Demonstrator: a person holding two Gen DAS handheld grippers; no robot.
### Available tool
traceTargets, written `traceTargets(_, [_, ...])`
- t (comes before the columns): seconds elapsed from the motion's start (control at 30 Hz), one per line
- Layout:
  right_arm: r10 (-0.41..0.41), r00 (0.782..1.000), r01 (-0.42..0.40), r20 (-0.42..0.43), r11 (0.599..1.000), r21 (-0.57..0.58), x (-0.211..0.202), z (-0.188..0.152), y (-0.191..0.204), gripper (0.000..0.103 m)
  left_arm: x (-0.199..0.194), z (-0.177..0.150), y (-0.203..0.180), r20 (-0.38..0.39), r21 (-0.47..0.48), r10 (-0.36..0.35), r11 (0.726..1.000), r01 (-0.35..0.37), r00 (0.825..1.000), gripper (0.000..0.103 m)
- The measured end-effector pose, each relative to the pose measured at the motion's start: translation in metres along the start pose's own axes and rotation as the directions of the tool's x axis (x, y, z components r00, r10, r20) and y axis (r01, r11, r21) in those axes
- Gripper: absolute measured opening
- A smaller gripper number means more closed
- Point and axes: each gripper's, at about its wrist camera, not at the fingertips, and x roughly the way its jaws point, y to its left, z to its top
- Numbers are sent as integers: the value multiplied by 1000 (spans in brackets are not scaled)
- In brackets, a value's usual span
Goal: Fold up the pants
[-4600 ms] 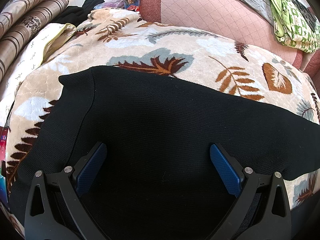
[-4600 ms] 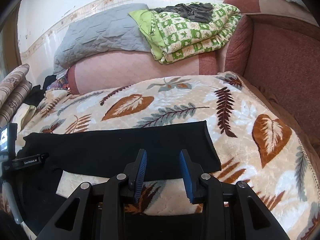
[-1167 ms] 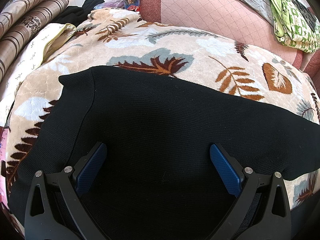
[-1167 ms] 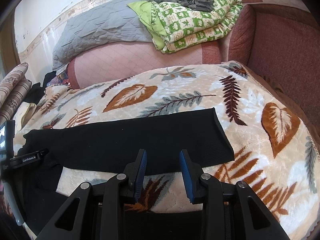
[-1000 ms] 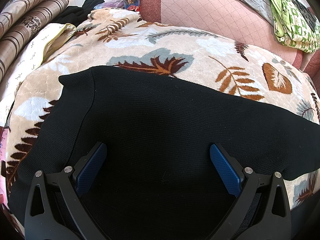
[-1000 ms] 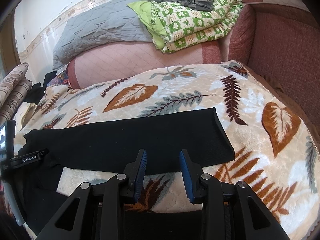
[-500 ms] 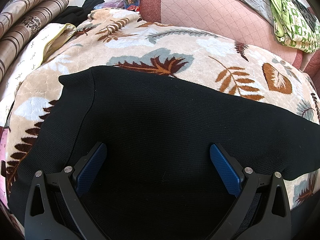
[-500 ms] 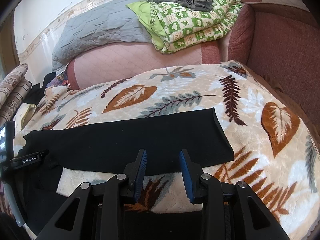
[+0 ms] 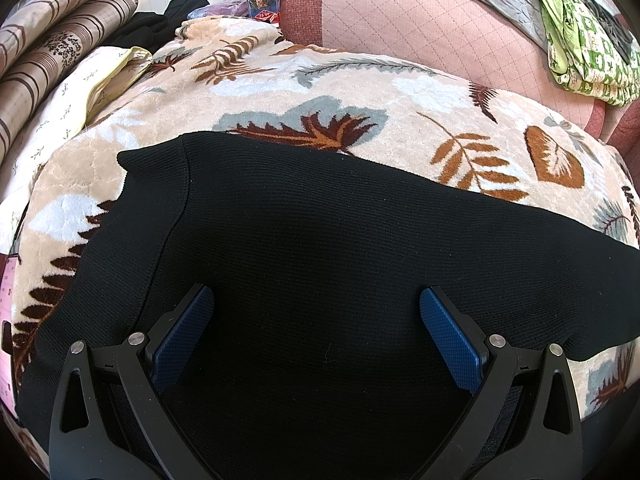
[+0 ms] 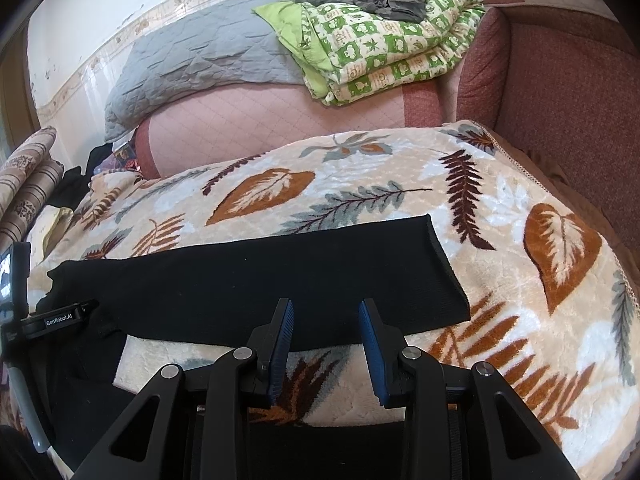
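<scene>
Black ribbed pants (image 9: 340, 240) lie spread on a leaf-patterned blanket (image 9: 400, 92). In the left wrist view the waist end fills the lower frame. My left gripper (image 9: 315, 294) hovers over it, wide open, with nothing between its blue pads (image 9: 180, 336). In the right wrist view one pants leg (image 10: 280, 280) stretches across the blanket (image 10: 520, 340), its hem (image 10: 444, 272) at the right. My right gripper (image 10: 326, 306) stands open with a narrow gap at the leg's near edge, holding nothing. The left tool's black casing (image 10: 60, 316) shows at the far left.
A pink quilted sofa back (image 10: 280, 124) carries a grey quilt (image 10: 208, 56) and a green checked blanket (image 10: 392, 44). A dark red armrest (image 10: 560, 92) rises at the right. Striped rolled bedding (image 9: 52, 40) and a cream pillow (image 9: 80, 92) lie at the left.
Over the last second nothing moves. Compared with the oldest frames, the right wrist view has shifted slightly, so the leg's hem sits a little higher and further right.
</scene>
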Motion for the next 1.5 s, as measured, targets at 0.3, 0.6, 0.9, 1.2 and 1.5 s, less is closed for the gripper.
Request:
traceTargets(0.3, [4,1000,-4,-5,1000,-4,1,0,2,32,0,0,0,0,0,0,1000,0,1000,103])
traceTargets(0.6, [5,1000,-5,-6,1000,-6,2,0,1,32,0,0,0,0,0,0,1000,0,1000,103])
traceTargets(0.9, [6,1000,-6,-10,1000,-6,2,-1,2,32,0,0,0,0,0,0,1000,0,1000,103])
traceTargets(1.2, [10,1000,-10,-12,1000,-4,4,-2,3,32,0,0,0,0,0,0,1000,0,1000,103])
traceTargets(1.5, [11,1000,-11,-14,1000,-6,4,-2,2,32,0,0,0,0,0,0,1000,0,1000,103])
